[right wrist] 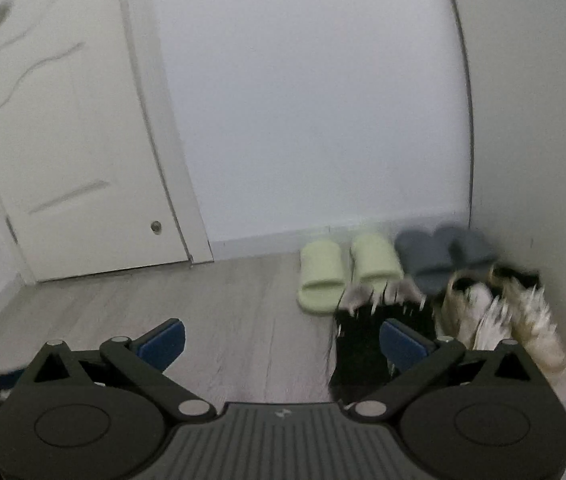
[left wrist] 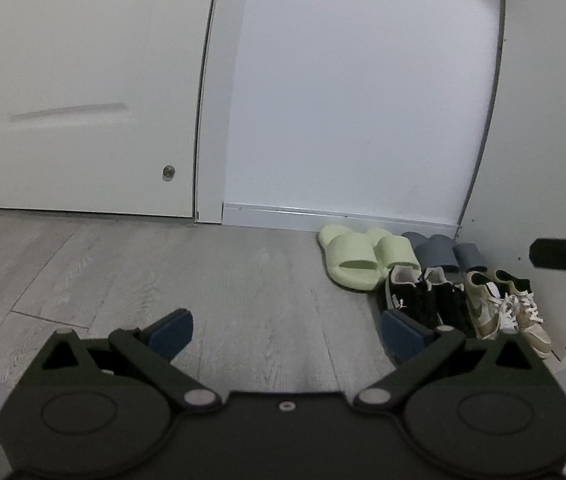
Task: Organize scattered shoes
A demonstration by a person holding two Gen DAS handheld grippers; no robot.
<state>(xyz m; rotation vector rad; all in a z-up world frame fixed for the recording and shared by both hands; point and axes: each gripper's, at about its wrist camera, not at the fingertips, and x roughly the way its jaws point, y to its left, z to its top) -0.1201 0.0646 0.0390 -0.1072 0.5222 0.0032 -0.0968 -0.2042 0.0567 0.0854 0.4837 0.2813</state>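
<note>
Right hand-held gripper jaws wide, empty, over grey wood-look floor. Pale green foam slides, grey slides, blurred sneakers at 2 o'clock.

Four pairs of shoes grouped on the floor in the corner, right of the door. Two pairs of slides side by side against the back wall; two pairs of sneakers just before them.

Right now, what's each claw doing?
Left claw: open, holding nothing.
Right claw: open, holding nothing.
</note>
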